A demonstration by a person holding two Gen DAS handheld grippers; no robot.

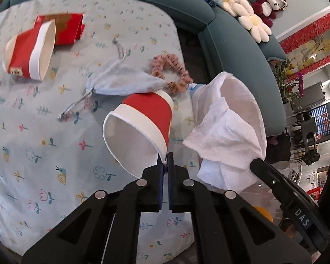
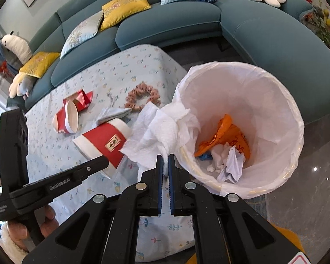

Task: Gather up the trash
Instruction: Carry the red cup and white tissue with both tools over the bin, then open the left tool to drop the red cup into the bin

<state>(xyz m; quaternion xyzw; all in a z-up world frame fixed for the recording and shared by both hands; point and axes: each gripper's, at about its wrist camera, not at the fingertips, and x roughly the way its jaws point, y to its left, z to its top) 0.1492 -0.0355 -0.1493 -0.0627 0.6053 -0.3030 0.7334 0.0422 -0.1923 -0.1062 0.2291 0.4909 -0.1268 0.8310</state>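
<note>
Right wrist view: left gripper (image 2: pixel 103 160) reaches in from the left edge of the table (image 2: pixel 55 149), clamped tight on a red paper cup's (image 2: pixel 103 140) rim. Right gripper (image 2: pixel 165 160), angled down, pinches white tissue (image 2: pixel 160 129) at the lined bin's (image 2: pixel 294 118) rim; orange wrapper (image 2: pixel 228 136) and crumpled paper (image 2: pixel 231 165) lie inside.

pouch (image 1: pixel 125 81) partly under cup (image 1: pixel 143 121)

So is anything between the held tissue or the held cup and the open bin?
Nothing visible blocks the crumpled tissue in the right gripper; it hangs at the lined trash bin's rim. For the red paper cup pinched by the left gripper, that tissue and the right gripper lie between cup and bin.
</note>
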